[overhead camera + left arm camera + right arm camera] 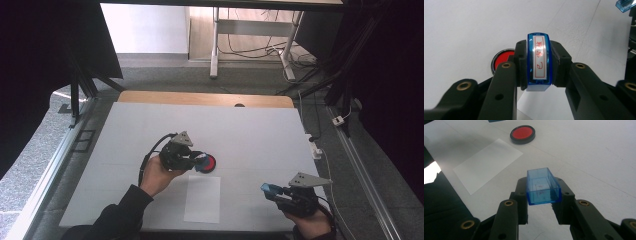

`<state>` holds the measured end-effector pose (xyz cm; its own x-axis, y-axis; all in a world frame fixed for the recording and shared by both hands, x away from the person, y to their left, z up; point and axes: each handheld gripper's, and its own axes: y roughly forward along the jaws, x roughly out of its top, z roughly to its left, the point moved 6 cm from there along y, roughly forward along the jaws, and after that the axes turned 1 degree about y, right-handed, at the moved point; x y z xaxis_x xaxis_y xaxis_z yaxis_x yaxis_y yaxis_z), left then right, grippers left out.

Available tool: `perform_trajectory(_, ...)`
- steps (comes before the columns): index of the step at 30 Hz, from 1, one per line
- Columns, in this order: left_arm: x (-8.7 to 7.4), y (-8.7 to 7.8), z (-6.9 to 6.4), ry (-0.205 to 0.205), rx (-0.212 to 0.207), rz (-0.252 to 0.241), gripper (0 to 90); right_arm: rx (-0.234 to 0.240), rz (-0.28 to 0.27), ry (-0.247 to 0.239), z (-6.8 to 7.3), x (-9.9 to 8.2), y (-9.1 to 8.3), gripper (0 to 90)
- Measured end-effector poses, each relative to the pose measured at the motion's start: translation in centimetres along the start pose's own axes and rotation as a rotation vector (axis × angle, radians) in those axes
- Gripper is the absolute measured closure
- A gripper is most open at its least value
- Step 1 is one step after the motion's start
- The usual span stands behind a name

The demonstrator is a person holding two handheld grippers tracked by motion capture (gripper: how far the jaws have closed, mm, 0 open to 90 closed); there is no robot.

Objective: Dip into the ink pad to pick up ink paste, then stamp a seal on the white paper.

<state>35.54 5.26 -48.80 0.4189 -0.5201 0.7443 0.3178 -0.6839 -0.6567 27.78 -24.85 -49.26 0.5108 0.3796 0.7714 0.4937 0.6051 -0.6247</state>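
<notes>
1. White and bare for the most part, the bench (150, 130) stands over a grey floor, with cables and desk legs visible beyond its far edge.
2. On the bench lie a round ink pad (210, 162) with a red face in a black rim, and a blank paper sheet (202, 199) just nearer the person.
3. The left gripper (199, 161) is clamped on the stamp (539, 62), a blue clear-plastic block with a white label of red characters facing its camera; it sits upright between the pads.
4. In the high view that stamp hangs right at the ink pad; whether it touches the red face I cannot tell.
5. The right gripper (270, 189) is closed on the stamp cap (542, 186), an empty blue translucent box with its open mouth turned upward, held off at the bench's right side, well apart from the pad.
6. Handling, as I judge it: the stamp is light, stiff and smooth-sided, so it could slip or twist under a loose pinch. The broad flat flanks are the place to hold, as now, leaving the printing face below free.
7. The cap looks thin-walled and hollow; a hard squeeze could bow or crack it. Grip across the long walls near the closed end.
8. The paper is flimsy and may shift or lift with the stamp.
</notes>
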Motion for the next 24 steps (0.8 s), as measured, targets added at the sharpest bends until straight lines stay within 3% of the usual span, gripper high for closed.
perform_trajectory(24, -1.0, -1.0, -2.6, 0.010, -0.039, -0.010, 70.2, 0.008, 0.003, -0.005, 0.1, 0.0, 0.0, 68.2)
